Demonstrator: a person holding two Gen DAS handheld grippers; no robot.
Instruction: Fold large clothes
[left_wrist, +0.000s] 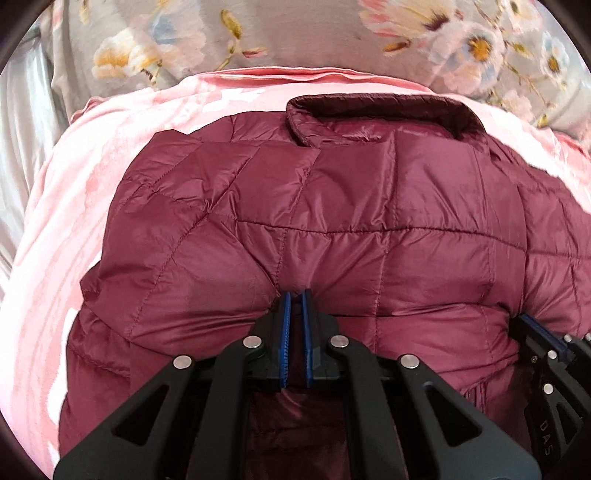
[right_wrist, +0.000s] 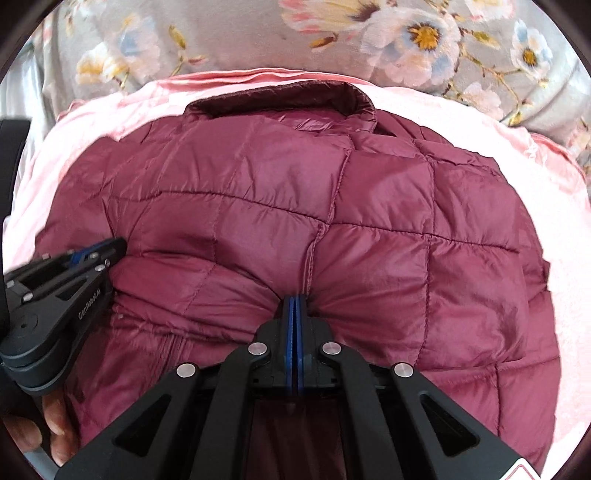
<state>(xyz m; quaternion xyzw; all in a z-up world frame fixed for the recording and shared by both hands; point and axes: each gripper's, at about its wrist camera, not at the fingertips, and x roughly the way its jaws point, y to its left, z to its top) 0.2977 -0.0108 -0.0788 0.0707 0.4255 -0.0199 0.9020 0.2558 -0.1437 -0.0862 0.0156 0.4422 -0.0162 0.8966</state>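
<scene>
A maroon quilted puffer jacket (left_wrist: 332, 206) lies on a pink blanket, collar at the far side; it also fills the right wrist view (right_wrist: 295, 206). My left gripper (left_wrist: 295, 295) is shut on a pinch of the jacket's near folded edge. My right gripper (right_wrist: 294, 300) is shut on the same edge further right, by a seam. The right gripper shows at the right edge of the left wrist view (left_wrist: 543, 332), and the left gripper at the left of the right wrist view (right_wrist: 110, 247). The fabric bunches at both pinches.
The pink blanket (left_wrist: 92, 192) spreads under the jacket and shows again in the right wrist view (right_wrist: 554, 221). A grey floral bedcover (left_wrist: 295, 33) lies beyond it. A hand (right_wrist: 48, 417) holds the left gripper's handle.
</scene>
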